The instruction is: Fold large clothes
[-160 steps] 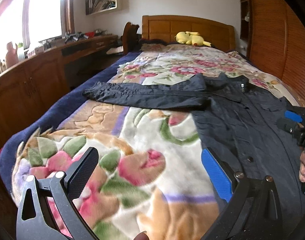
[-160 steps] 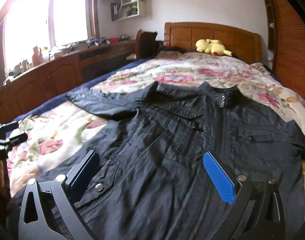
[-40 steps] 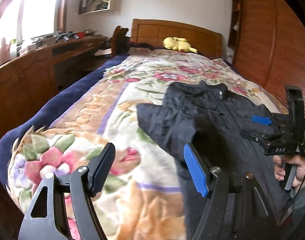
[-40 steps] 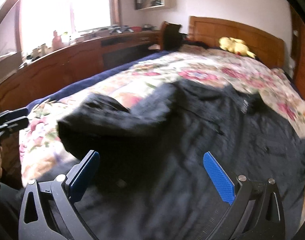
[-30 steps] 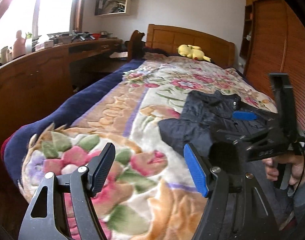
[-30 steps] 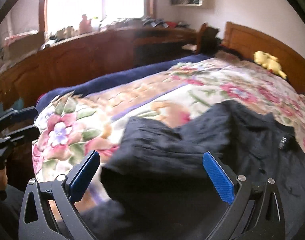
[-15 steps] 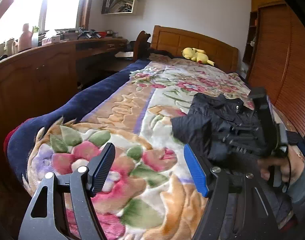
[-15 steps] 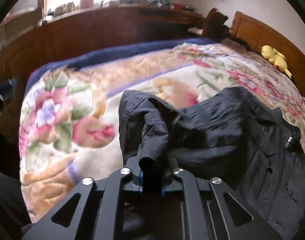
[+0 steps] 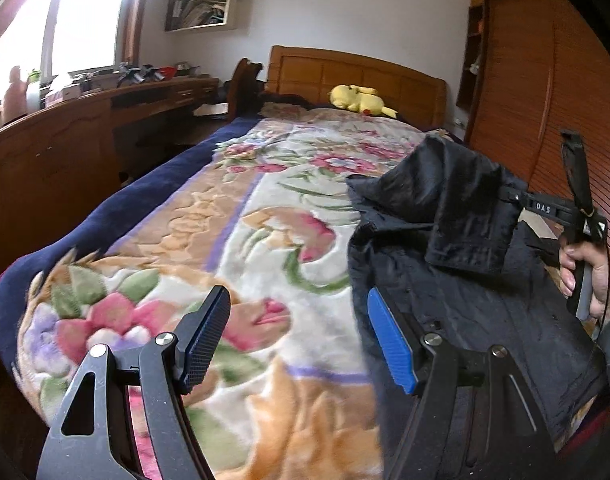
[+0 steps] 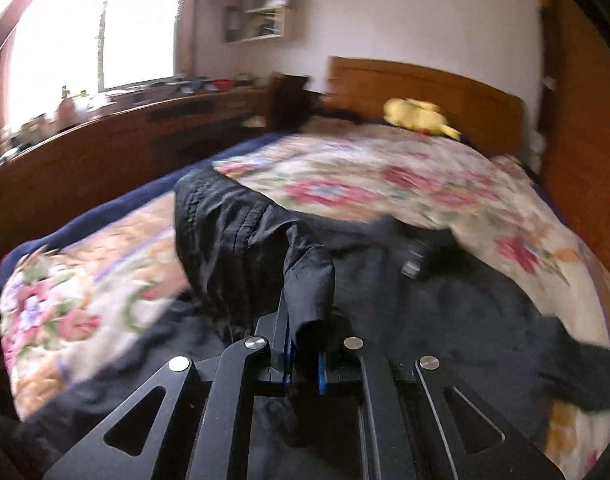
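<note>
Sleeve (image 10: 241,236) carried across jacket (image 9: 485,320); right tool (image 10: 303,356) clamped on it.

My right gripper (image 10: 303,354), wide open over the spread black jacket (image 9: 465,304) a second ago, now pinches its left sleeve (image 10: 241,240); that sleeve, once stretched out across the floral blanket (image 9: 241,248), is lifted and carried over the jacket's body.
</note>
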A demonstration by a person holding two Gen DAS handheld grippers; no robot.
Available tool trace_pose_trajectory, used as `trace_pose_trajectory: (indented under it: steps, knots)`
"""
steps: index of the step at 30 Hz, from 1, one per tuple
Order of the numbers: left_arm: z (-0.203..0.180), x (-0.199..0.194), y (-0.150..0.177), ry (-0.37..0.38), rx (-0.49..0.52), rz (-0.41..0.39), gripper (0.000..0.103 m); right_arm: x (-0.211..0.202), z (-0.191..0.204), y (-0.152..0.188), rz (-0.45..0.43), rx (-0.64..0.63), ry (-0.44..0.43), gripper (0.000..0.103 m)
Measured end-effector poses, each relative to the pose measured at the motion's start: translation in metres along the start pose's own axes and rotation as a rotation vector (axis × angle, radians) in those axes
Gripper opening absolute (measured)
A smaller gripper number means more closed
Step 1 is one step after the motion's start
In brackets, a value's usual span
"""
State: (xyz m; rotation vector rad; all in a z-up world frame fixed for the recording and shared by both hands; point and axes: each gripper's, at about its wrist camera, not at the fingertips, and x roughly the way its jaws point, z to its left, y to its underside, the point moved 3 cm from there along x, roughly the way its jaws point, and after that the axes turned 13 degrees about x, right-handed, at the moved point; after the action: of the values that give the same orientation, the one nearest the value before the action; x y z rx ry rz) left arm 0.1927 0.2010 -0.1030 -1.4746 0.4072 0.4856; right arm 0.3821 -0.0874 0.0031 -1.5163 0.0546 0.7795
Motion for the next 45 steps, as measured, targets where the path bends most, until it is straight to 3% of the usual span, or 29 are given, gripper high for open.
trace_pose_trajectory:
  steps: [5,7,11,16,26,32,34,36,39,43,44,45]
  knots:
    - [-0.033,0.015,-0.017,0.044,0.035,0.001,0.072,0.014,-0.049,0.024,0.061,0.079,0.108,0.009]
    - [-0.048,0.019,-0.023,0.063,0.052,-0.006,0.072,0.021,-0.059,0.027,0.077,0.097,0.129,0.021]
    - [-0.077,0.029,-0.034,0.093,0.092,-0.010,0.072,0.035,-0.056,0.021,0.105,0.099,0.166,0.034]
    - [-0.107,0.040,-0.043,0.133,0.120,-0.008,0.072,0.019,-0.055,0.018,0.062,0.044,0.233,0.051]
    - [-0.145,0.051,-0.054,0.173,0.154,-0.002,0.072,0.027,-0.023,0.048,0.135,-0.043,0.054,0.051]
    - [-0.149,0.054,-0.054,0.175,0.158,0.005,0.072,0.047,-0.015,0.059,0.207,-0.093,0.000,0.060]
    - [-0.148,0.055,-0.055,0.175,0.157,0.006,0.072,0.058,-0.012,0.063,0.238,-0.115,-0.007,0.072]
    - [-0.147,0.055,-0.054,0.173,0.155,0.009,0.072,0.069,-0.011,0.070,0.295,-0.133,-0.007,0.074]
    - [-0.147,0.056,-0.054,0.172,0.156,0.012,0.072,0.086,-0.016,0.072,0.335,-0.196,0.072,0.074]
    - [-0.148,0.056,-0.054,0.173,0.157,0.011,0.072,0.099,-0.015,0.073,0.344,-0.230,0.101,0.074]
    - [-0.148,0.056,-0.054,0.175,0.158,0.010,0.073,0.099,-0.015,0.073,0.341,-0.223,0.097,0.071]
    - [-0.149,0.056,-0.055,0.176,0.160,0.009,0.073,0.097,-0.017,0.071,0.336,-0.211,0.093,0.053]
